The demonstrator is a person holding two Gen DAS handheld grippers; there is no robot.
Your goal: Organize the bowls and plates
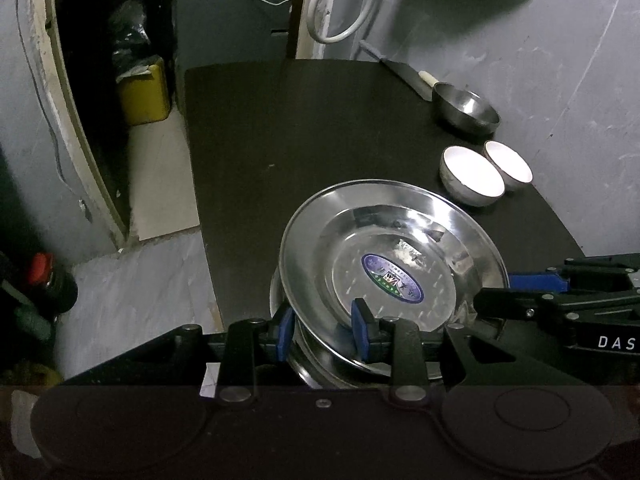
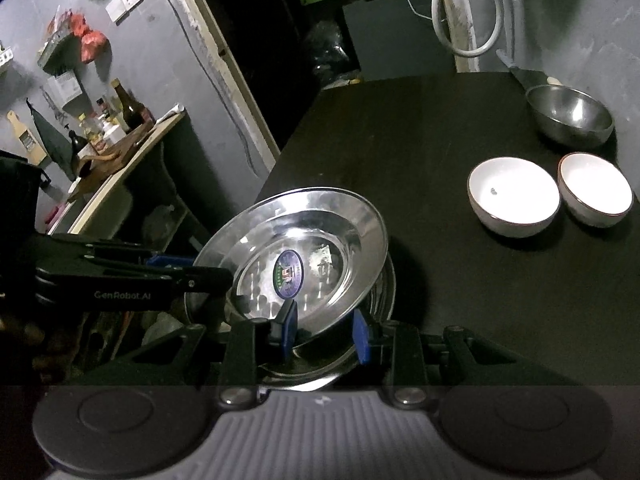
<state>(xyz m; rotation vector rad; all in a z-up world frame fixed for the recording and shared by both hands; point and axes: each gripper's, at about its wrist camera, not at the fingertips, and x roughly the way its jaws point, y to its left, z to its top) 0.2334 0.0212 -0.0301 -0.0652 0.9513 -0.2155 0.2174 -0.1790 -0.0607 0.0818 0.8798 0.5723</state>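
Note:
A steel plate (image 1: 392, 248) (image 2: 320, 232) with a blue oval sticker tilts above a second steel plate (image 1: 316, 368) (image 2: 386, 292) near the front edge of the dark table (image 1: 280, 140) (image 2: 400, 140). My left gripper (image 1: 323, 328) (image 2: 212, 276) is shut on the top plate's rim, one blue pad inside the dish and one outside. From the opposite side, my right gripper (image 2: 325, 332) (image 1: 500, 292) is shut on that plate's rim as well. Two white bowls (image 1: 472, 176) (image 2: 514, 196) sit side by side at the right. A steel bowl (image 1: 466, 110) (image 2: 570, 116) stands behind them.
A knife (image 1: 404, 76) (image 2: 528, 76) lies at the table's back right by the grey wall. The table's left edge drops to the floor, where a yellow container (image 1: 144, 92) stands. A counter with bottles (image 2: 116, 128) is far left. A white hose (image 1: 340, 12) hangs behind.

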